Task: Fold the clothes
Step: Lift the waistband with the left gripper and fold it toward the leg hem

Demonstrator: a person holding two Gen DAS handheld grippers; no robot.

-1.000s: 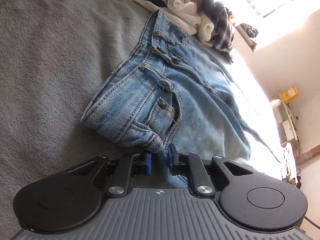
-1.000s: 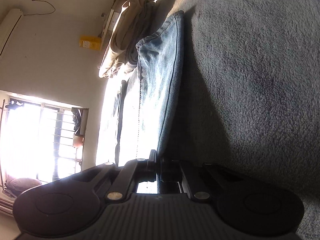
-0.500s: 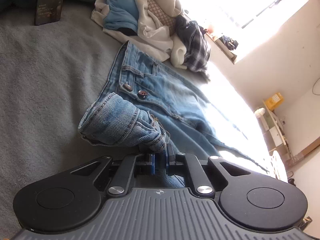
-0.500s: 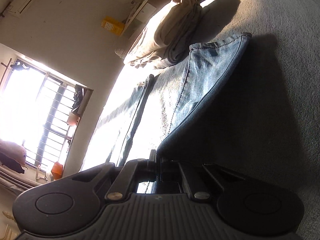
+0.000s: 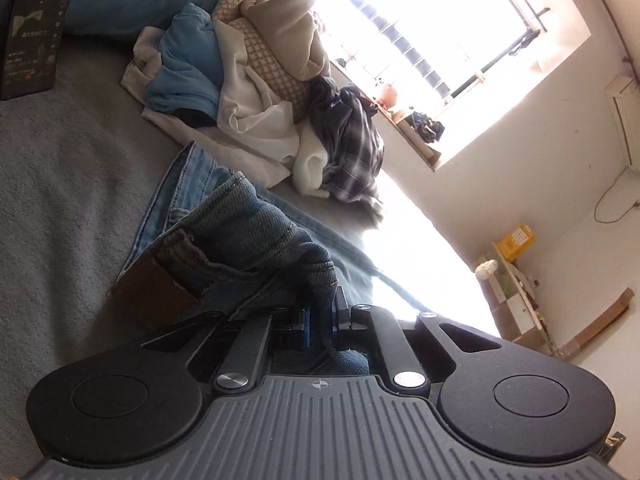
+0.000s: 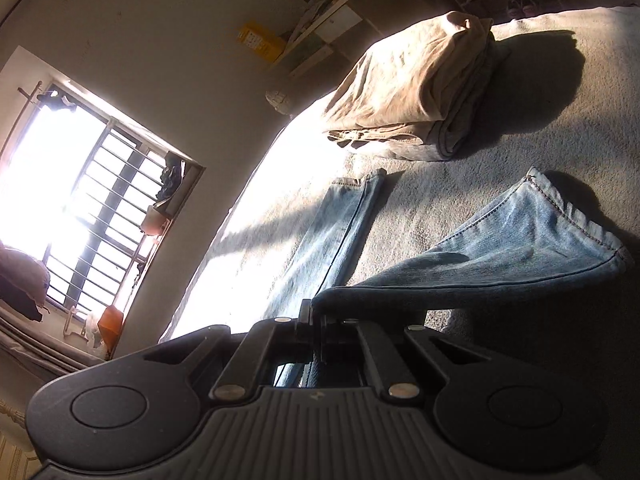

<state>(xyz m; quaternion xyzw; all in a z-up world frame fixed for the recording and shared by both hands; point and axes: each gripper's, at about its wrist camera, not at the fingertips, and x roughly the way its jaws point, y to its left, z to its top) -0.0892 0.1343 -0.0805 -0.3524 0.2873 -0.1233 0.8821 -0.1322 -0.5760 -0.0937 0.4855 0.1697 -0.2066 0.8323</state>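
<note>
The left tool (image 5: 320,314) is pinching the waistband of the jeans (image 5: 248,232), which bunches up above the grey bed (image 5: 68,184), its brown patch turned out. The right tool (image 6: 316,322) is pinching one leg (image 6: 516,248), raised off the bed; the other leg (image 6: 340,224) lies flat. A folded stack (image 6: 416,92) sits beyond, and an unfolded heap (image 5: 256,92) lies near the window (image 5: 432,20).

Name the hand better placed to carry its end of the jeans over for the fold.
Right, probably. The right gripper has its jaws shut on one leg of the jeans, lifted with its hem hanging free. The left gripper is clamped on the bunched waistband, a heavier wad near the unfolded clothes pile.
</note>
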